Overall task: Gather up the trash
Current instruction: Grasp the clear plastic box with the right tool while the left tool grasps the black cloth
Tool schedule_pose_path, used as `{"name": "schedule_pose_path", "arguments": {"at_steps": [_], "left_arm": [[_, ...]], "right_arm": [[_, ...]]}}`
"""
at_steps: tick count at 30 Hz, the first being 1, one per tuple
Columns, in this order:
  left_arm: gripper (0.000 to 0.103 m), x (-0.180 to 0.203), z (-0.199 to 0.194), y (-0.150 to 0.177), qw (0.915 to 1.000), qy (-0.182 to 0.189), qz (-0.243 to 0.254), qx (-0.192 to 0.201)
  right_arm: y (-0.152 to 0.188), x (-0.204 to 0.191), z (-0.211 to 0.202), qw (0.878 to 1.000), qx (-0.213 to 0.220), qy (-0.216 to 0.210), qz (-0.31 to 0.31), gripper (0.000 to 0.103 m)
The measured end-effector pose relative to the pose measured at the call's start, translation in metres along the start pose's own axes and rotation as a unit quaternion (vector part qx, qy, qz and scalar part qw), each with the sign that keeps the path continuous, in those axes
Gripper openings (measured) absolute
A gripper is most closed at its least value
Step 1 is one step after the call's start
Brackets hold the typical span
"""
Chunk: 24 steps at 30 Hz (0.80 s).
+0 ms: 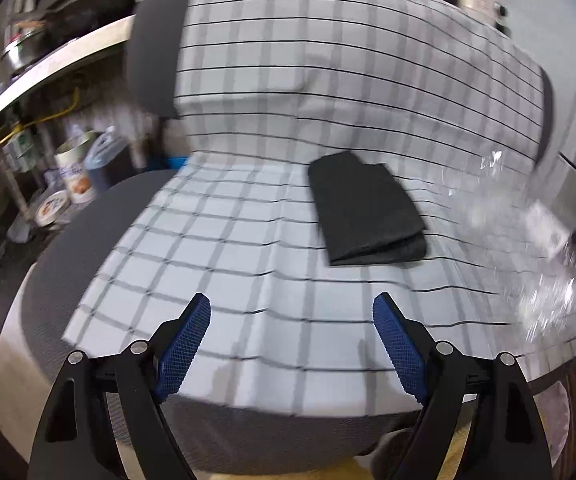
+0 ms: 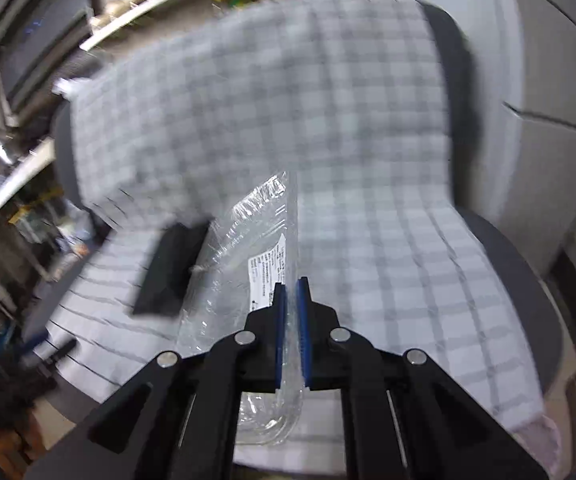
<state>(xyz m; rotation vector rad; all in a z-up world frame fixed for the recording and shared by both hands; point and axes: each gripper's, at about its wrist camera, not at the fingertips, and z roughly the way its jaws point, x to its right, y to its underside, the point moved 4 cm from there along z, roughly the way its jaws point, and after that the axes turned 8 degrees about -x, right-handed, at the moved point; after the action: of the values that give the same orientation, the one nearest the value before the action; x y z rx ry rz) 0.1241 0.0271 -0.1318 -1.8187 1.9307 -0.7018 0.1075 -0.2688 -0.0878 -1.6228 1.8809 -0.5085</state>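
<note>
right claw (image 2: 291, 286) clenched on clear plastic wrapper (image 2: 254, 240), lifted above checked cloth (image 2: 368, 160) on chair seat | left claw (image 1: 292, 320) released, holding nothing, over the cloth | wrapper: crinkled, see-through, white printed label | progress: picked up, not yet binned; folded black cloth (image 1: 364, 208) remains nearby

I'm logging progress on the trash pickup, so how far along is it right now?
Under way. In hand: the right gripper is shut on a clear plastic wrapper, lifted off the checked cloth on the chair. Left: the left gripper is open and empty, and a folded black cloth lies on the seat, possibly not trash. No bin is in view, so nothing looks deposited.
</note>
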Motion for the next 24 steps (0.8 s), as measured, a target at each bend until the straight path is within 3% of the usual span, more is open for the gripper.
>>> {"name": "schedule_pose_path", "arguments": {"at_steps": [3,8,14,18,20,24], "left_arm": [[0.083,0.031,0.009,-0.008,0.9987,0.012,0.050,-0.006],[0.083,0.075,0.028,-0.020,0.9930,0.009,0.117,-0.015],[0.083,0.099,0.054,-0.044,0.9939,0.000,0.108,-0.022],[0.082,0.111,0.071,-0.056,0.9931,-0.033,0.109,-0.029],[0.080,0.120,0.082,-0.061,0.9893,-0.071,0.123,-0.032],[0.072,0.127,0.105,-0.065,0.9790,-0.135,0.145,-0.050]], "right_arm": [[0.020,0.032,0.008,0.999,-0.023,0.020,0.018,0.007],[0.038,0.059,0.020,0.998,-0.037,0.003,0.060,0.007],[0.047,0.065,0.036,0.994,-0.042,-0.030,0.093,0.008],[0.054,0.065,0.041,0.994,-0.051,-0.039,0.087,0.009],[0.056,0.066,0.042,0.994,-0.055,-0.040,0.084,0.010],[0.057,0.068,0.040,0.994,-0.050,-0.047,0.080,0.032]]}}
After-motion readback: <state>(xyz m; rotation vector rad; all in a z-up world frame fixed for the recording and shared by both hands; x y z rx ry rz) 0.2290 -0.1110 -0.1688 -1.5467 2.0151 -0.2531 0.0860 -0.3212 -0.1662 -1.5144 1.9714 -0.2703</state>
